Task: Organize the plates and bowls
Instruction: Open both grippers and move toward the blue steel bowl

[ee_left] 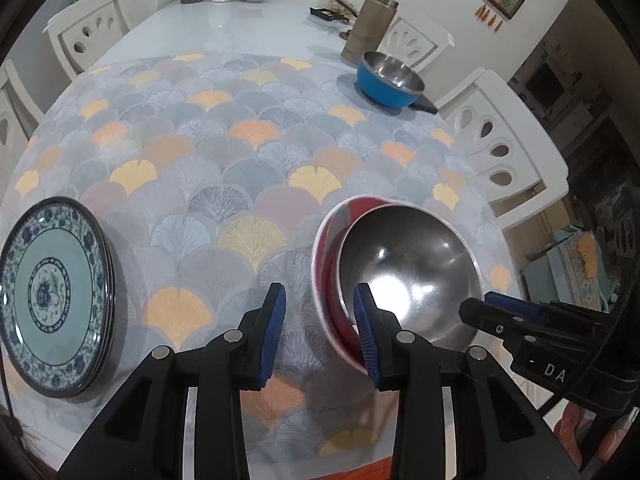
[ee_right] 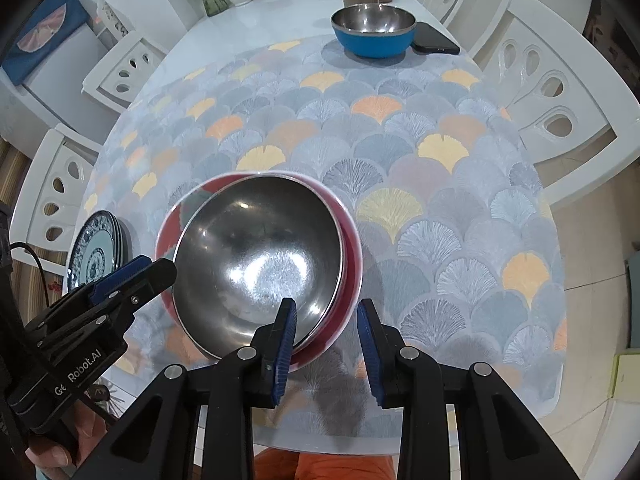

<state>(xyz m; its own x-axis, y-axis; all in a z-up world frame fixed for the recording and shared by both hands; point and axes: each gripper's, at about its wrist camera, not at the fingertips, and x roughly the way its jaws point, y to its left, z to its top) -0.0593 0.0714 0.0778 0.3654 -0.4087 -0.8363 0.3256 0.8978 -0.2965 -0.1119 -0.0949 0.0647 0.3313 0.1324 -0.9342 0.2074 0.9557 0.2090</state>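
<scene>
Inside red bowl (ee_right: 352, 256): steel bowl (ee_right: 256, 256), seemingly tilted; blue bowl (ee_right: 374, 44) empty.

Each wrist camera looked steeply down along its own fingers from close above the patterned tablecloth (ee_left: 224, 152), the left from the nested bowls' (ee_left: 400, 272) left, the right from their right, both sharing the bowls, the plate stack (ee_right: 100, 248) and the blue bowl (ee_right: 374, 32).

A grey, yellow and orange fan-patterned mat (ee_left: 248, 152) covers the white tabletop (ee_left: 224, 28). At 9 o'clock lie teal plates (ee_left: 52, 292) with blue floral rims; at 1 o'clock a blue bowl (ee_left: 386, 80), steel inside. The near steel bowl (ee_right: 256, 256) sits in a red, white-rimmed bowl (ee_right: 352, 248).
</scene>
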